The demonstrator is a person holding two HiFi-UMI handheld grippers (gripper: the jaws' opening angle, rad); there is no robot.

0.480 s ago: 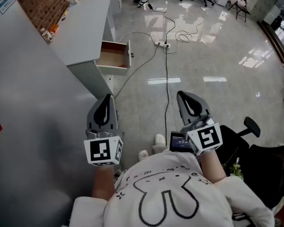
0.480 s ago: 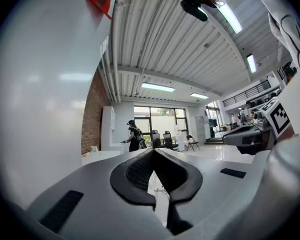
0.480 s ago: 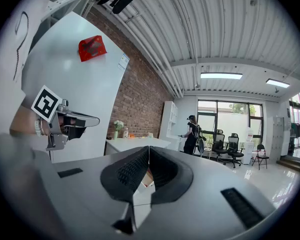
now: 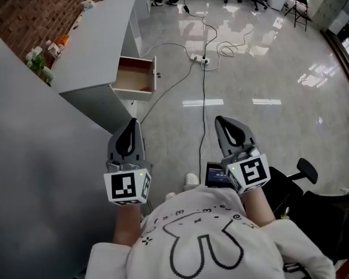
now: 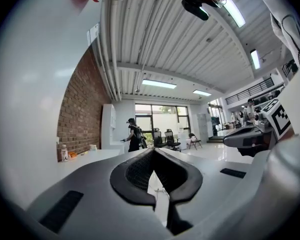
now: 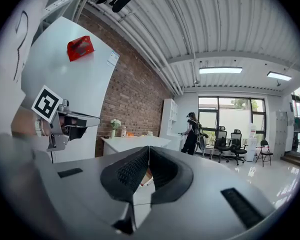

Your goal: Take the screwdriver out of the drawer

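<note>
Both tongs, left gripper (image 4: 130,127) and right gripper (image 4: 223,124), are pinched closed on nothing, well short of the open drawer (image 4: 153,74). Can't spot the screwdriver in it from here. I'd guess it's light, rigid, bit slippery, so clamp across the handle's middle.

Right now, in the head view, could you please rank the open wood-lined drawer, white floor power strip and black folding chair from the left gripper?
1. Open wood-lined drawer, just ahead of the left gripper.
2. White power strip, ahead-right on floor.
3. Black folding chair, far right.
</note>
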